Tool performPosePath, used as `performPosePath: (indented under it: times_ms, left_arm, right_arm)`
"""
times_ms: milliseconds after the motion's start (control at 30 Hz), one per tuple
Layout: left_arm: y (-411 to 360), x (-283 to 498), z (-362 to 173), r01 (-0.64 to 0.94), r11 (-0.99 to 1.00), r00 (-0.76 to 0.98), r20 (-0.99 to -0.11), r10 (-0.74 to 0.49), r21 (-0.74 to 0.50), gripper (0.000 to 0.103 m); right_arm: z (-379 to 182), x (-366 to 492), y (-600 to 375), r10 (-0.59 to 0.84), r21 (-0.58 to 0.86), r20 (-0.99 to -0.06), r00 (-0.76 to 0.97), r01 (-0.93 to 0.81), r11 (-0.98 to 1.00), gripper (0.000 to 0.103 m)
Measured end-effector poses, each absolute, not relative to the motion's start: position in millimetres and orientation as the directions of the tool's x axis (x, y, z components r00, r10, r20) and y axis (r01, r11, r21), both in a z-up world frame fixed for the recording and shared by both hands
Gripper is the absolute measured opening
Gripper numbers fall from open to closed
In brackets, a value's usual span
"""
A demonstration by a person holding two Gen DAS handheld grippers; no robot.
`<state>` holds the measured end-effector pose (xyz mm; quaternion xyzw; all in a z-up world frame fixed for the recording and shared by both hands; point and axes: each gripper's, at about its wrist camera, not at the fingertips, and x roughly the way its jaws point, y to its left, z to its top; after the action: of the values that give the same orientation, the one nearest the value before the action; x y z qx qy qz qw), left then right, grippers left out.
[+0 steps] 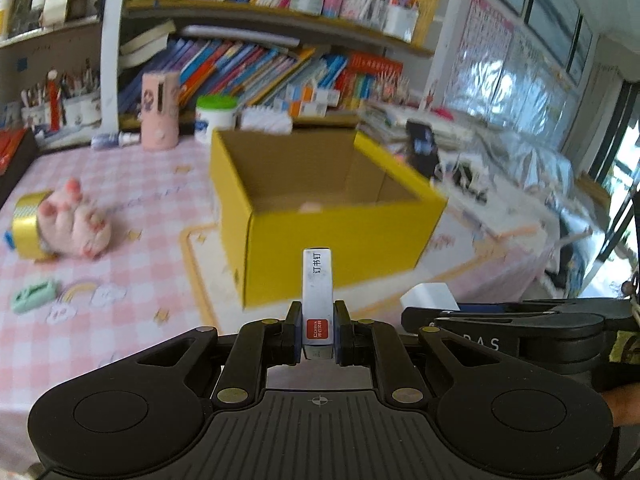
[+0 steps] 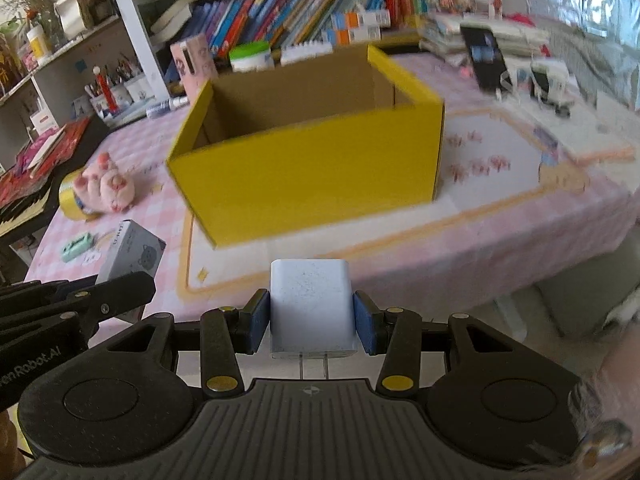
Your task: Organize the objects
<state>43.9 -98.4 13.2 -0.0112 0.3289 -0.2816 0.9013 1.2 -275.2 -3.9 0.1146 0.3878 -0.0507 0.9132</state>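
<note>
An open yellow cardboard box (image 1: 332,236) stands on the pink checked tablecloth, ahead of both grippers. My left gripper (image 1: 317,316) is shut on a slim white staples box (image 1: 317,280) with a red label, held upright short of the yellow box. In the right wrist view my right gripper (image 2: 311,312) is shut on a white charger plug (image 2: 310,300), its prongs towards the camera, in front of the yellow box (image 2: 312,172). The left gripper (image 2: 80,308) with its staples box (image 2: 132,256) shows at that view's left edge. A small pinkish thing (image 1: 310,207) lies inside the yellow box.
A pink plush toy (image 1: 76,224), a yellow tape roll (image 1: 26,224) and a small green item (image 1: 34,300) lie left of the box. A pink holder (image 1: 160,116) and a green-lidded jar (image 1: 216,116) stand behind it. A phone on a stand (image 2: 486,56) is at the back right. Bookshelves line the back.
</note>
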Motion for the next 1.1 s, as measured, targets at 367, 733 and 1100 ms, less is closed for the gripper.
performPosePath:
  times_ms: [367,733,1100]
  left_arm:
    - [-151.6,102.4,39.9,0.485,0.860,0.706,-0.509,-0.492,-0.158,0.013]
    - [-189.7,159.7,6.9,0.394,0.915,0.683,-0.641,-0.352,-0.082,0.013]
    - [-204.8,186.2,-16.9,0.348,0.937,0.640,-0.723,-0.260,-0.028,0.013]
  right_arm:
    - [52.8,58.8,-325.2,-0.024,0.097,-0.542,0.840,0.090,0.991,0.042]
    - [35.8,145.5,-353.2,0.039,-0.025,-0.593,0.804,-0.066,0.997,0.042]
    - [-4.8,209.0,-350.7,0.102,-0.127,-0.698,0.709,-0.262,0.957,0.042]
